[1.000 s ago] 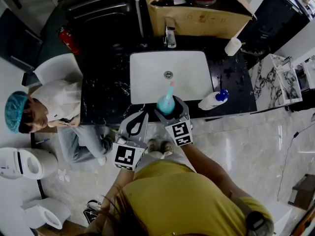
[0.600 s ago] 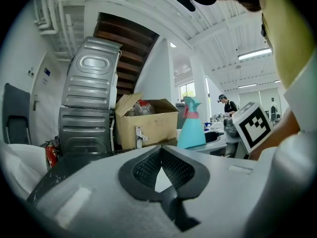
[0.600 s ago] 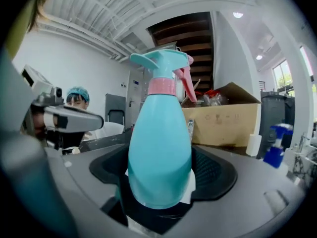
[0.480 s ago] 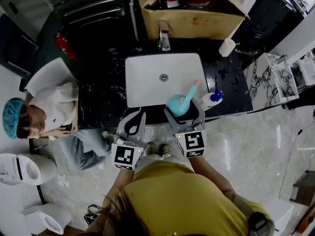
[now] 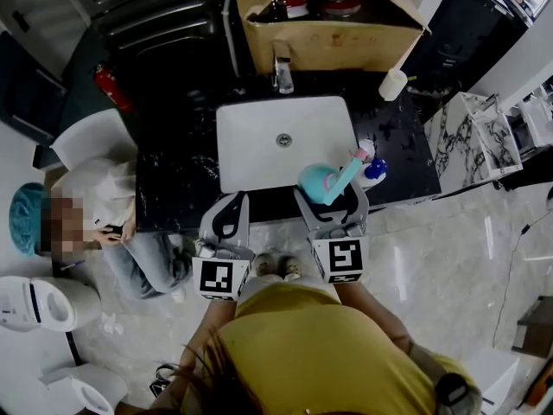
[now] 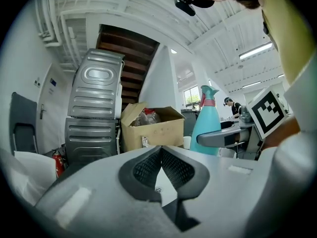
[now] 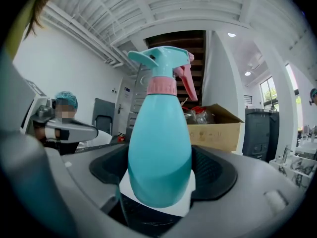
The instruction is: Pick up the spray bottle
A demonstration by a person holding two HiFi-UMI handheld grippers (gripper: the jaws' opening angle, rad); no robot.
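A teal spray bottle (image 5: 321, 182) with a pink collar and trigger is held in my right gripper (image 5: 328, 199), just in front of the white sink's (image 5: 251, 158) near right corner. In the right gripper view the spray bottle (image 7: 159, 143) stands upright between the jaws, which are shut on its body. My left gripper (image 5: 226, 218) hovers to the left, over the counter's front edge, shut with nothing in it. In the left gripper view its pads (image 6: 148, 167) meet, and the spray bottle (image 6: 206, 123) shows off to the right.
A white bottle with a blue cap (image 5: 373, 171) lies on the black counter (image 5: 177, 180) right of the sink. A faucet (image 5: 282, 74), a cardboard box (image 5: 328, 24) and a white cup (image 5: 393, 84) stand behind. A seated person (image 5: 95, 206) is at left.
My right gripper has carried the spray bottle rightward from over the sink's front edge to its near right corner, and the bottle now tilts right. The left gripper has stayed shut.
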